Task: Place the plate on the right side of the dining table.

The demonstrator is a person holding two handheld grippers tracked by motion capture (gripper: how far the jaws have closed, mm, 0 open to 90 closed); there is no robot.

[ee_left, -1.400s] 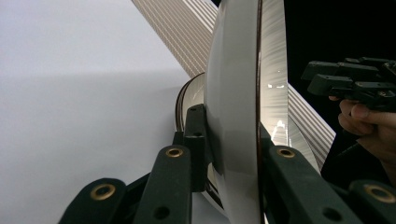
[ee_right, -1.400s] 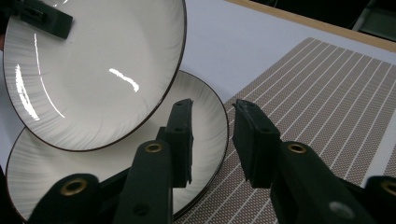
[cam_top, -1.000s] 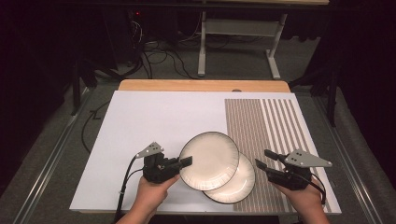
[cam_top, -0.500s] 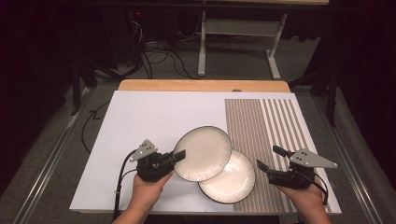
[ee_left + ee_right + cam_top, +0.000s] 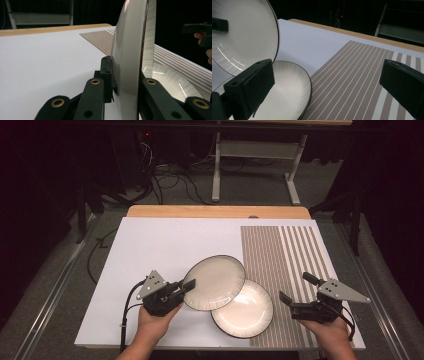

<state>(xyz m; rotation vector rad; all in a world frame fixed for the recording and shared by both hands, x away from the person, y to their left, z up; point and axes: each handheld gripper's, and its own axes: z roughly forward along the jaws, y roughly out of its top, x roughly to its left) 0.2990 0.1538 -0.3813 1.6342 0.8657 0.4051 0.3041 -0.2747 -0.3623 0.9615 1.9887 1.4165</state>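
Dark room, white worktop (image 5: 165, 250) with striped mat (image 5: 285, 255) at right. Left tool (image 5: 189, 285) clamped on rim of upper plate (image 5: 215, 281), plate lifted, tilted, overlapping lower plate (image 5: 247, 312). Lower plate flat on worktop, partly on mat. Right tool (image 5: 297, 290) empty, jaws just opened wide, just beside lower plate. Plates separated, judged about halfway: upper plate not yet set down.

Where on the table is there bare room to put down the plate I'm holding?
The white surface left of the striped mat is bare from the wooden edge down to the left gripper. The mat's far end is free too. It is crowded near you, where the lifted plate overlaps the plate on the table.
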